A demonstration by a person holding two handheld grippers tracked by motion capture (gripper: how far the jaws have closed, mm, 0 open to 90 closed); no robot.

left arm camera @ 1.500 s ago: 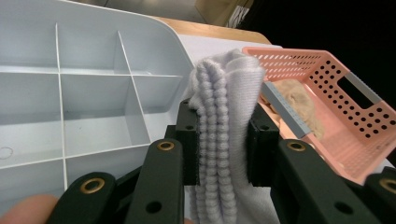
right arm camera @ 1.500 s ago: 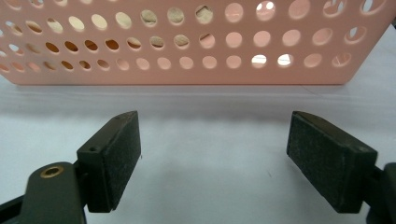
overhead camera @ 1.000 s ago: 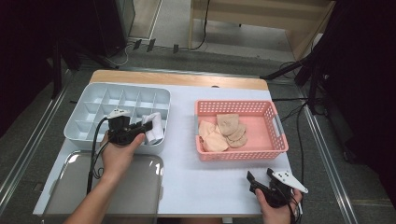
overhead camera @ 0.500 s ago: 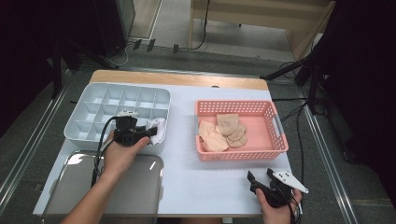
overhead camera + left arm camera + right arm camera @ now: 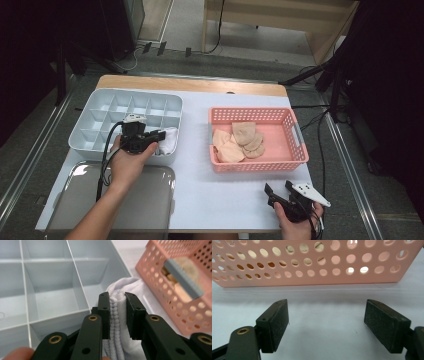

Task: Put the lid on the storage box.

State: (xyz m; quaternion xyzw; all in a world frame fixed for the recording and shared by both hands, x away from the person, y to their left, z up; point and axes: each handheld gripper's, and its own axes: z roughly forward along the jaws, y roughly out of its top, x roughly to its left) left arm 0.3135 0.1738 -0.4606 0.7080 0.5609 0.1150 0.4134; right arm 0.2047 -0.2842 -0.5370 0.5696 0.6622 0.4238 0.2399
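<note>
We see the left tool (image 5: 117, 312), just closing, pinch white cloth (image 5: 120, 290) over the grey organiser (image 5: 100, 112); tan pieces (image 5: 240, 140) wait. Right tool (image 5: 325, 325) gapes empty.

White cloth (image 5: 117, 315), ribbed along its gathered edge, between the black jaws of the left gripper (image 5: 117, 312), which has brass-coloured rivets. Pale grey-blue divided tray (image 5: 125, 120) with plain walls. Pink basket (image 5: 255, 137), its sides patterned with rows of round holes, holding beige pads (image 5: 240, 142). Silver metal tray (image 5: 115, 200). White table cover (image 5: 220, 190) over a light wooden table (image 5: 190, 85). Black right gripper (image 5: 282, 195) with a pale grey plate.
</note>
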